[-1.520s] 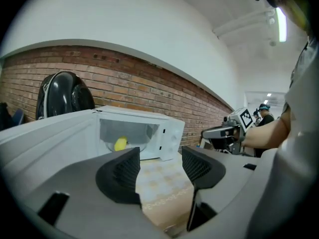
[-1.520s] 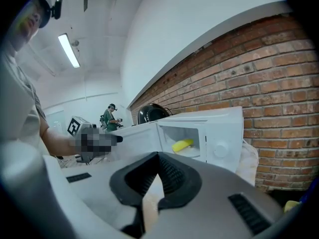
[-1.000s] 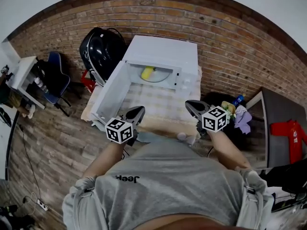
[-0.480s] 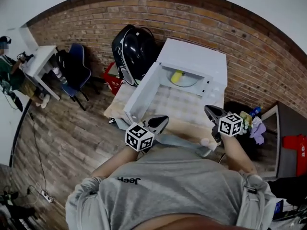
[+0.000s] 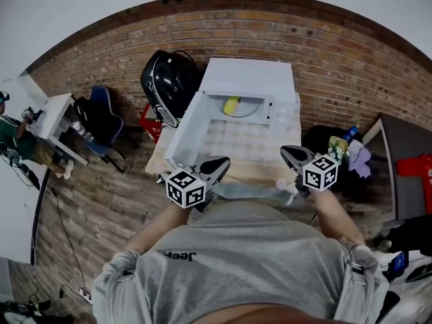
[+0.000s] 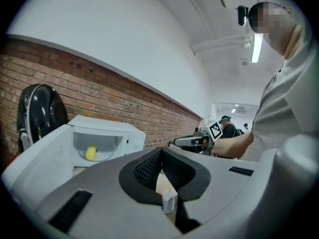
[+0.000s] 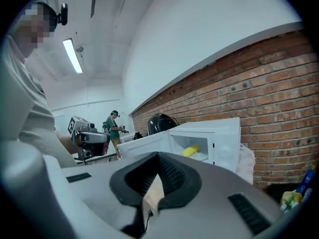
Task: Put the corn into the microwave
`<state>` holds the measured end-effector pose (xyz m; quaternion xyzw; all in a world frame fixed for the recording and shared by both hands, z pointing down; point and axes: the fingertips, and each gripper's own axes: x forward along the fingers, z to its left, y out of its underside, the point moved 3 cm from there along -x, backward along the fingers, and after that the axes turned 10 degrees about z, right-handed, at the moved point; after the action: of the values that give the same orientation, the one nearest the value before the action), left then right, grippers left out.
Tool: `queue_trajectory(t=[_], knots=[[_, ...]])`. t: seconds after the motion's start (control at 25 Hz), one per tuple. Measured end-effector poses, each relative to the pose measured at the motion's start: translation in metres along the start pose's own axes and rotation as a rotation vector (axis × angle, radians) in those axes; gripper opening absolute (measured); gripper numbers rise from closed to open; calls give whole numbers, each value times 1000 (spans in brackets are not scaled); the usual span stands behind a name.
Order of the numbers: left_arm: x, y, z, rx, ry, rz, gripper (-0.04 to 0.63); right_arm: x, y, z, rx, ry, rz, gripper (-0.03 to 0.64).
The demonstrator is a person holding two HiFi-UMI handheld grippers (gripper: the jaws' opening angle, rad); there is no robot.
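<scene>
The yellow corn (image 5: 231,105) lies on the glass plate inside the white microwave (image 5: 246,79), whose door (image 5: 183,132) hangs open to the left. Both gripper views also look into the oven and show the corn (image 6: 90,153) (image 7: 191,151). My left gripper (image 5: 217,162) hovers over the table's front edge near the door's end, its jaws shut and empty. My right gripper (image 5: 289,152) is level with it on the right, also shut with nothing in it. Both are well short of the microwave.
The microwave stands on a small table with a checked cloth (image 5: 236,147). A black case (image 5: 169,79) leans against the brick wall on the left, near a blue chair (image 5: 101,113) and a white desk (image 5: 50,110). A dark cabinet (image 5: 405,174) and clutter (image 5: 347,155) stand to the right. Another person (image 7: 113,126) stands far off.
Both grippers have lifted a little and stayed shut over the table's front edge. The head view has swayed sideways and back. The corn has not moved.
</scene>
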<state>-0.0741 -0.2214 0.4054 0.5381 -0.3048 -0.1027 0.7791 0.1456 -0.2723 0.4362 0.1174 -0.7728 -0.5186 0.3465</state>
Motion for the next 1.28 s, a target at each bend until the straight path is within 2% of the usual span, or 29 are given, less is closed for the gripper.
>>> queue_trajectory(t=[0.16,0.28,0.6,0.88,1.28], knots=[[20,-7,-17,-42,5,-24,18,-24,9,-8,26,0,-3,17],[22,-17,-13,-61,-2,-47,18,-28,13,-4,3,-8,20,17],[21,-34,10,-18,36,-27,18,-24,4,-17,82,45,-64,17],[32,-48,27,22,36,-2,18,-24,-15,-28,72,61,-125,17],[96,-68,-29,2,35,-12,18,-77,-11,-65,-1,17,-63,17]])
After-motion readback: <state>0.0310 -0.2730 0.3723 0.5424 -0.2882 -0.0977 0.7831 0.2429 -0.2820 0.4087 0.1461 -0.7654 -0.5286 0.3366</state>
